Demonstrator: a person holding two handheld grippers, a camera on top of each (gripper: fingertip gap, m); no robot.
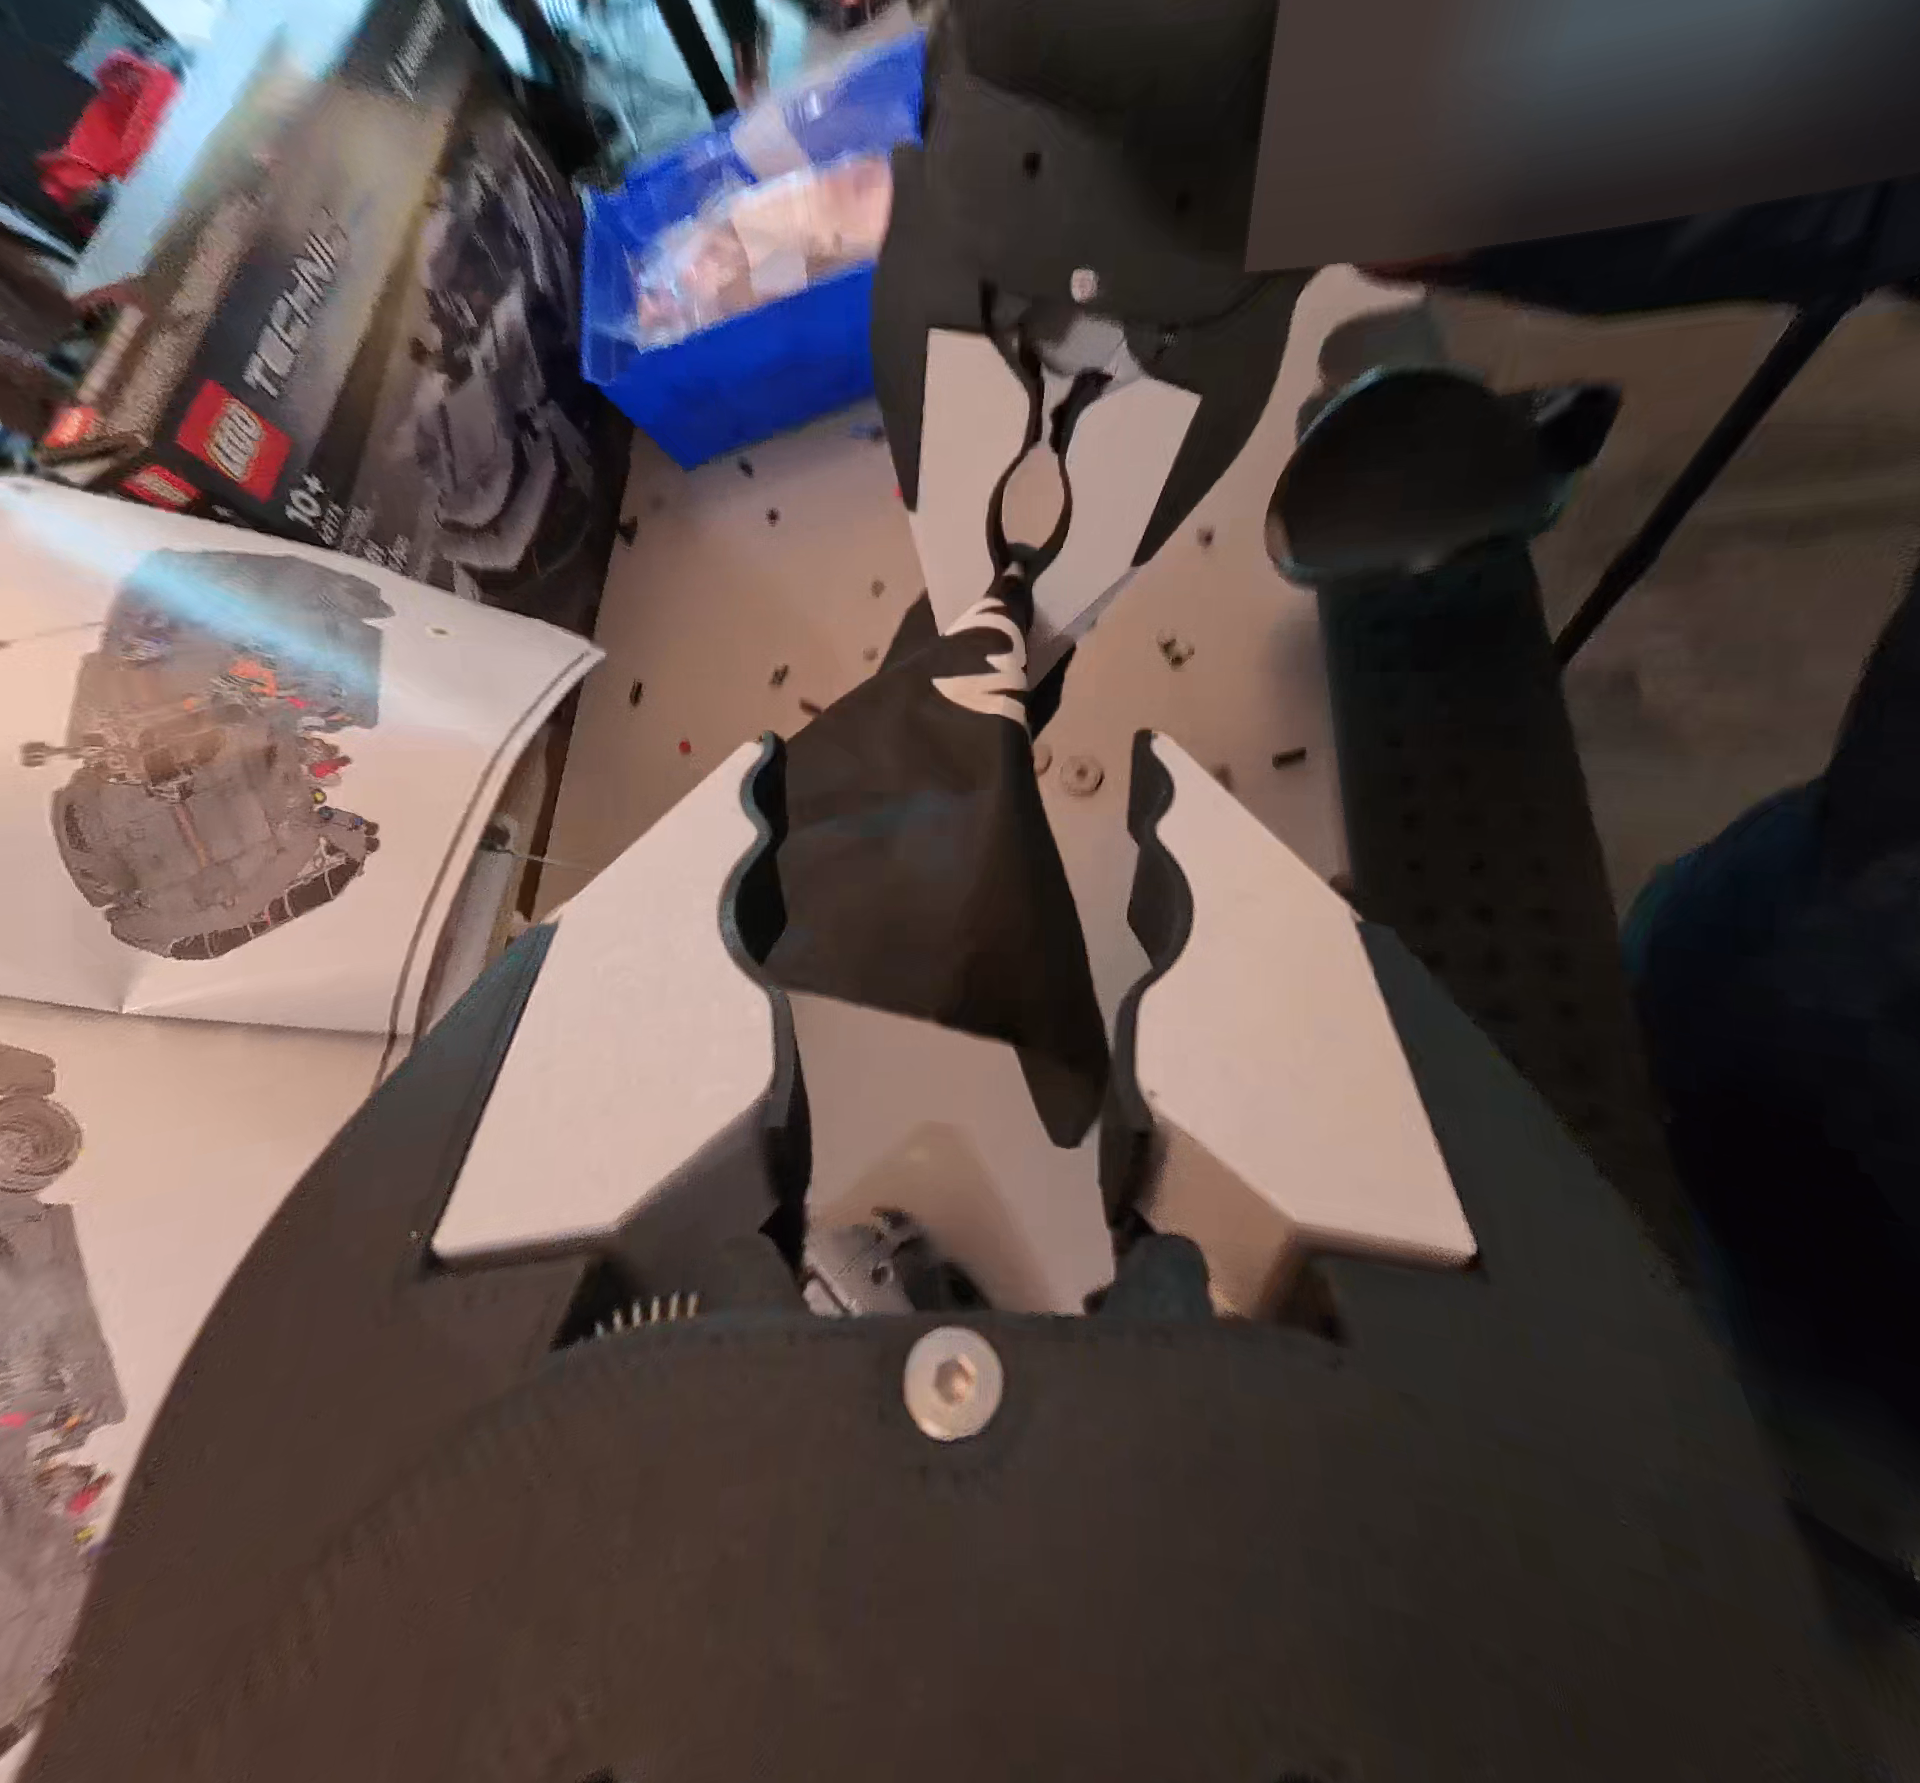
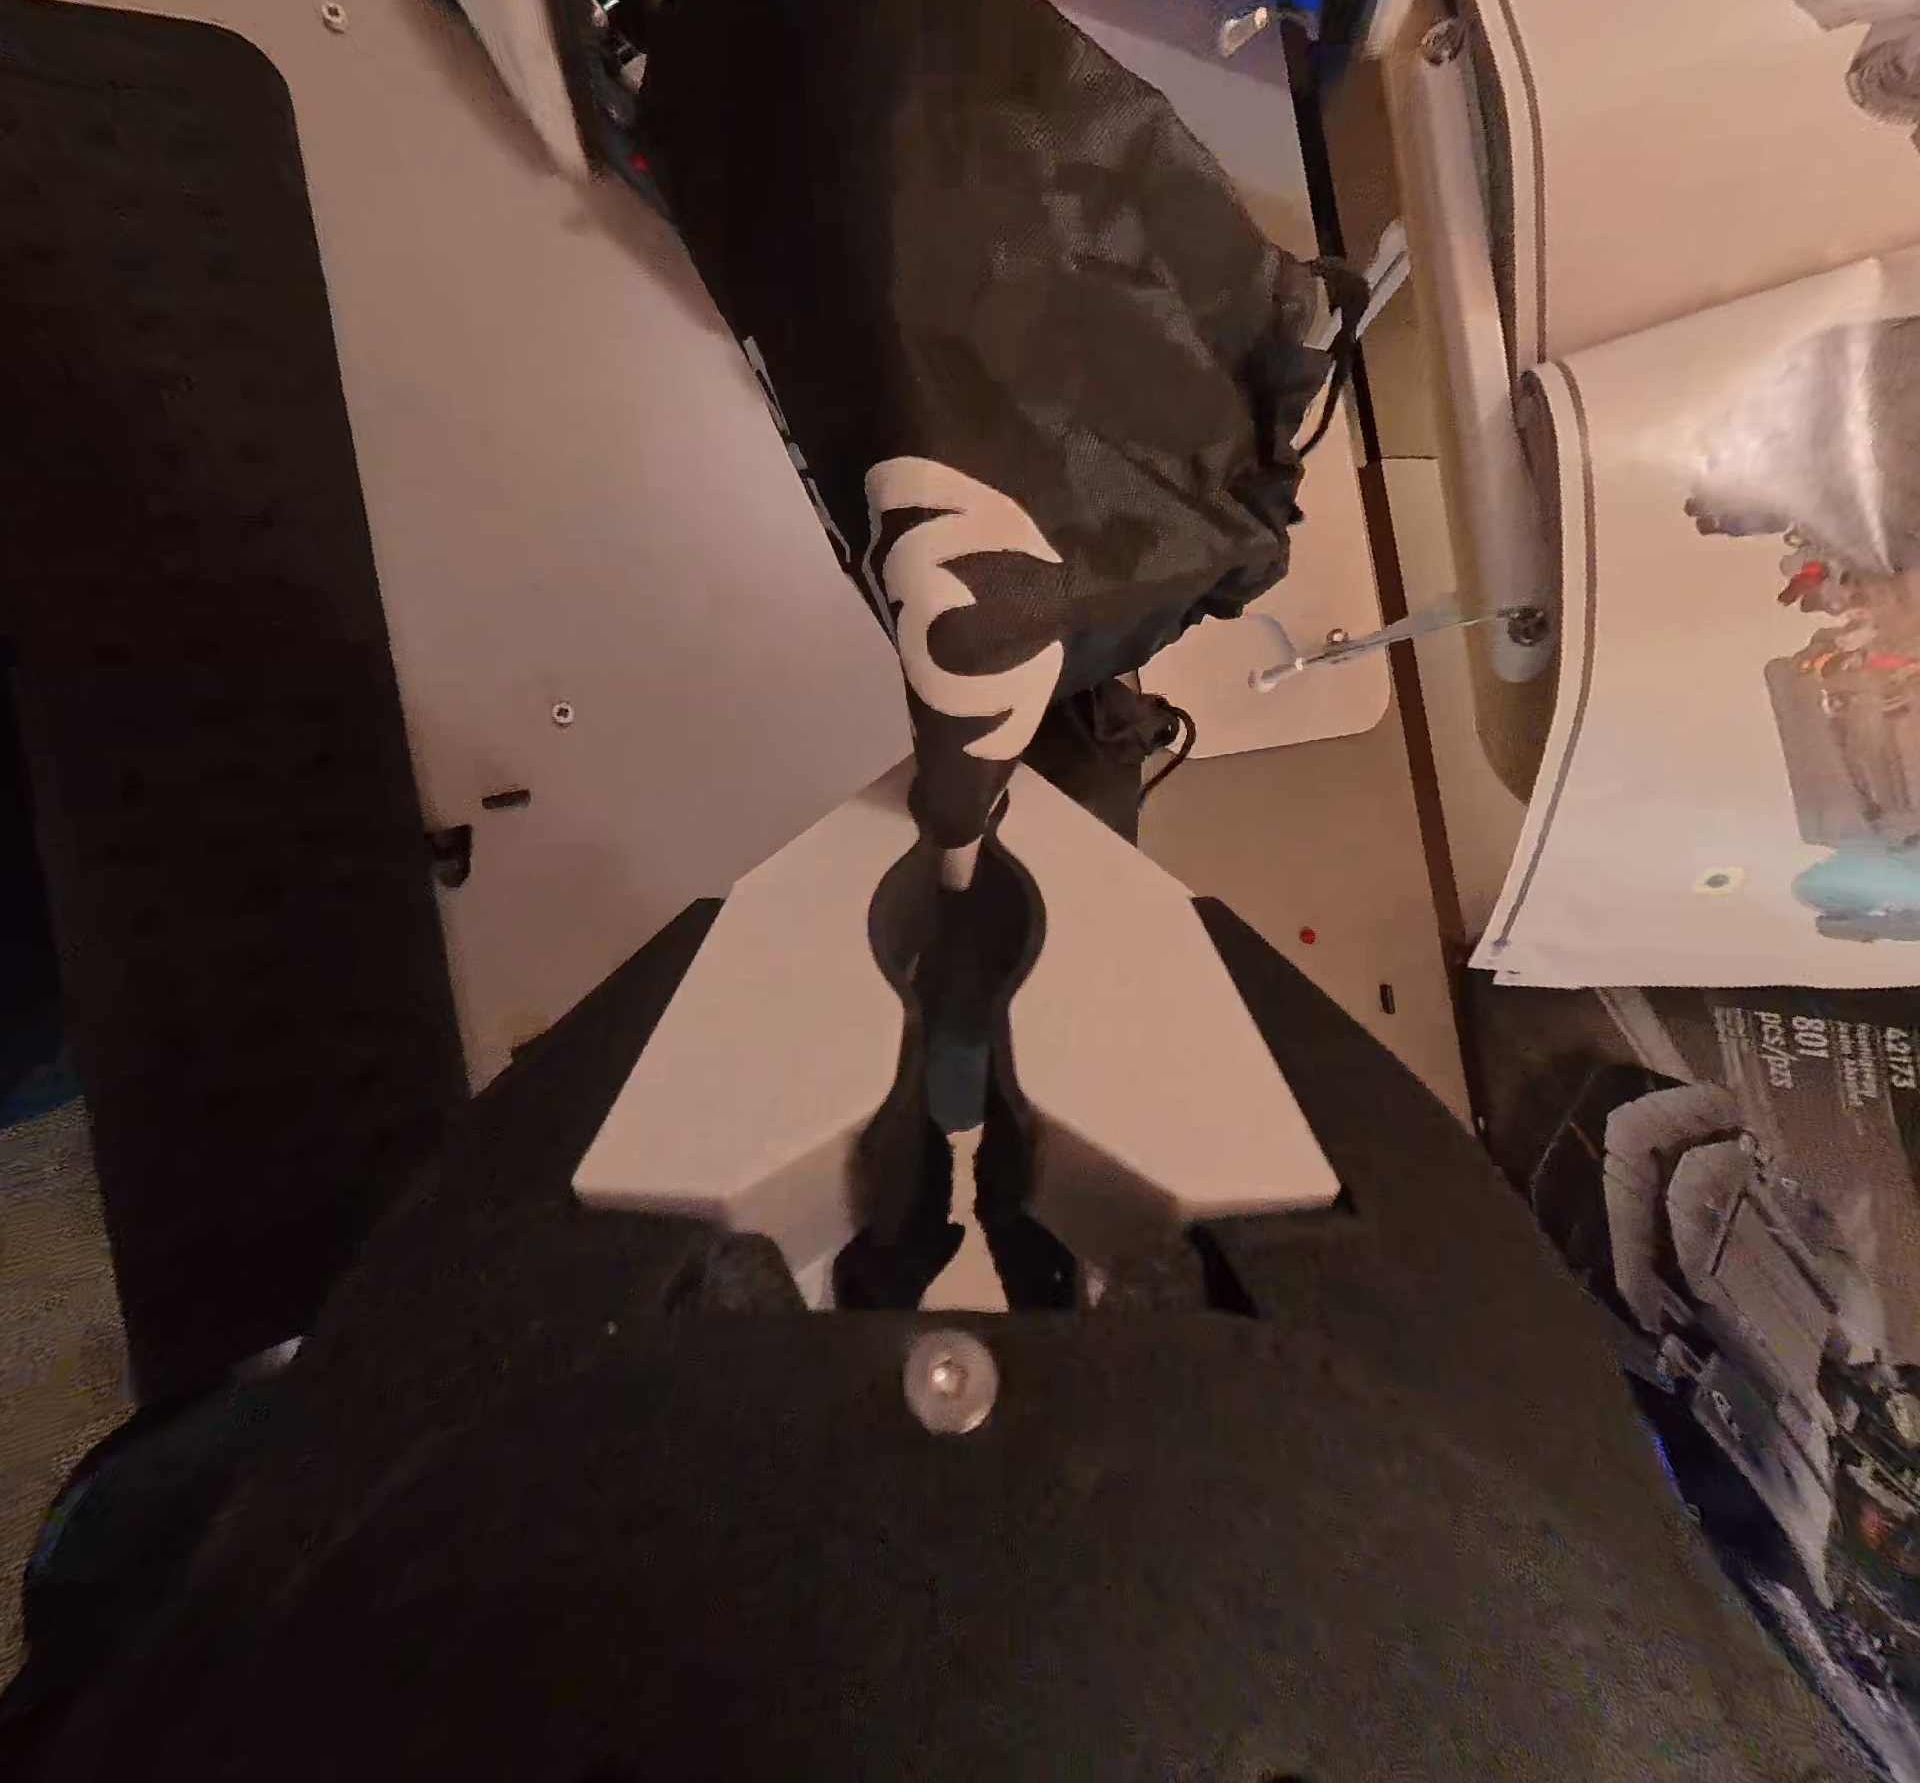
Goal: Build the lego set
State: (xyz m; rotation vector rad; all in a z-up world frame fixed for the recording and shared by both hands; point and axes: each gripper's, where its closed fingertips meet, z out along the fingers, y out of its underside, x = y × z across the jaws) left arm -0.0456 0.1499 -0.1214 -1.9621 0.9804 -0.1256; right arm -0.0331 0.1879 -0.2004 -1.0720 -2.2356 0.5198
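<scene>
Assembly has not begun; no built model is visible. The right gripper (image 2: 951, 860) is clamped on a corner of the black bag (image 2: 987, 310), held above the table (image 1: 727, 590). The left gripper (image 1: 951, 860) stands apart around the bag's lower corner. Loose pieces (image 1: 774, 673) lie beneath the bag; the manual (image 1: 260, 746) lies beside it.

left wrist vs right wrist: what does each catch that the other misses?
Left wrist only: the blue bin of bagged parts, small loose pieces scattered on the white table, and the right claw from the front, pinching the black drawstring bag.

Right wrist only: the bag's gathered drawstring mouth, and a dark perforated pad at the left.

Both: the bag with its white print, the open instruction booklet, the set's box, the table. The left claw stands open around the bag's corner.
</scene>
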